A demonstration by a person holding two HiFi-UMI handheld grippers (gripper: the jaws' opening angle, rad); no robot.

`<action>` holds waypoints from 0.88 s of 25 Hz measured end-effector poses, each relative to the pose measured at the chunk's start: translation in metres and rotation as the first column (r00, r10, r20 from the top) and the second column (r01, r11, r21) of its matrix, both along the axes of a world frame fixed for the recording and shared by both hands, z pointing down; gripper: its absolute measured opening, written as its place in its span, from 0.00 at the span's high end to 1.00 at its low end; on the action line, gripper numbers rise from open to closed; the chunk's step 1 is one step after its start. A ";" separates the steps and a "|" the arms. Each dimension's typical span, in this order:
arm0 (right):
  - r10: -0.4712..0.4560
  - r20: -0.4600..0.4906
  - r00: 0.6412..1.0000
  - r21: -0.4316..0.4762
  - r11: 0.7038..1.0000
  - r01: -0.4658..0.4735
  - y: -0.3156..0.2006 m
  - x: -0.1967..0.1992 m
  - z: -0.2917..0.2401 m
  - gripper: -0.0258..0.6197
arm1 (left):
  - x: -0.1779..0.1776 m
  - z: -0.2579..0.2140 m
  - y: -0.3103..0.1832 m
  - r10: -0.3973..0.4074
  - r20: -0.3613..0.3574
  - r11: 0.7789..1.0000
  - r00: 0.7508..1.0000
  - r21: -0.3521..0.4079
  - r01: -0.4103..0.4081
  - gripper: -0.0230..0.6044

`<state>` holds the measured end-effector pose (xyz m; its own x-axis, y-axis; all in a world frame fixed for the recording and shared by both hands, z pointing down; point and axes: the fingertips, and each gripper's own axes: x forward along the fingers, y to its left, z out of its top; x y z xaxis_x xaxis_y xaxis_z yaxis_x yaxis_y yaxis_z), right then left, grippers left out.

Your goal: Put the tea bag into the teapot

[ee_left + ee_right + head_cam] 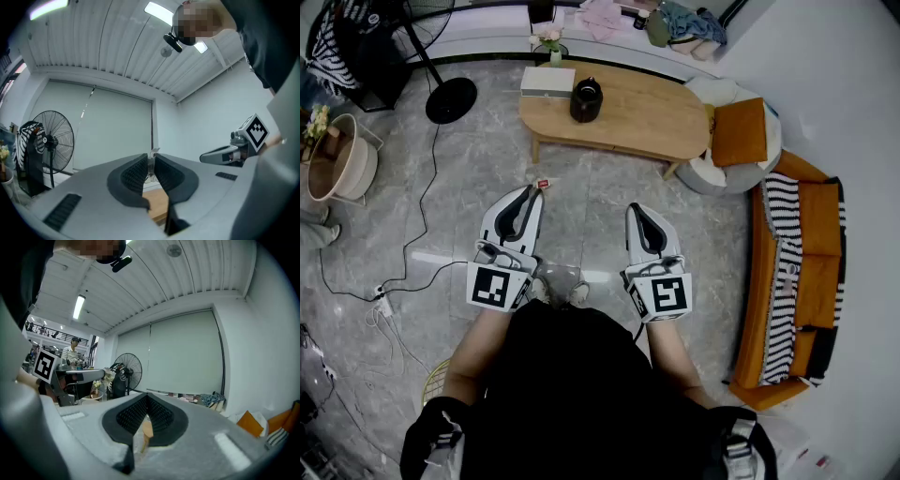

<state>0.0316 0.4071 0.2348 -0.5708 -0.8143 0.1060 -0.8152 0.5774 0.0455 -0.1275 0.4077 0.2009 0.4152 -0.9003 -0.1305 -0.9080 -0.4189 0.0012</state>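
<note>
The dark teapot (586, 99) stands on the oval wooden coffee table (647, 117), well ahead of both grippers. My left gripper (532, 190) is held over the floor, short of the table's near edge. A small red and white tea bag tag (543, 184) shows at its tip. In the left gripper view the jaws (151, 158) stand almost together with the pale tea bag (153, 152) pinched between the pads. My right gripper (638, 210) hangs level beside it. Its jaws (147, 395) meet with nothing between them.
A white box (547, 81) lies on the table left of the teapot, with a small flower vase (553, 45) behind it. A standing fan (450, 98) and a cable (422, 234) are to the left. A pouf with an orange cushion (739, 133) and a sofa (797, 281) are to the right.
</note>
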 end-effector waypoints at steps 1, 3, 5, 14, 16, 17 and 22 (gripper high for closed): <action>-0.001 -0.001 1.000 0.000 1.000 0.001 0.000 0.000 0.001 0.95 | 0.001 0.000 0.001 0.001 0.002 1.000 1.000 0.002 -0.001 0.90; -0.006 0.008 1.000 0.000 1.000 0.006 0.000 0.001 0.002 0.95 | 0.002 0.000 0.002 0.002 0.005 1.000 1.000 0.005 -0.002 0.90; -0.011 0.041 0.999 0.000 1.000 0.011 -0.001 0.004 0.000 0.95 | 0.004 0.001 0.004 0.001 0.009 1.000 1.000 0.001 -0.001 0.90; -0.052 0.049 0.997 0.020 0.999 0.051 -0.004 0.028 0.002 0.95 | 0.016 0.006 0.010 -0.040 0.022 0.999 0.999 0.005 0.040 0.90; -0.049 0.051 0.998 0.015 0.999 0.048 -0.005 0.033 0.004 0.95 | 0.017 0.007 0.011 -0.040 0.039 0.999 0.998 -0.004 0.040 0.90; -0.046 0.051 0.998 0.012 0.999 0.045 -0.006 0.035 0.005 0.95 | 0.017 0.007 0.011 -0.038 0.043 0.999 0.998 -0.005 0.038 0.90; -0.035 0.042 0.999 -0.012 0.999 0.035 -0.022 0.034 0.016 0.95 | 0.016 0.016 -0.011 -0.019 0.013 1.000 1.000 -0.021 0.020 0.90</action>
<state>0.0659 0.3854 0.2504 -0.6031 -0.7924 0.0917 -0.7955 0.6059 0.0041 -0.1116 0.3969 0.2169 0.3990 -0.9108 -0.1065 -0.9160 -0.4011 -0.0015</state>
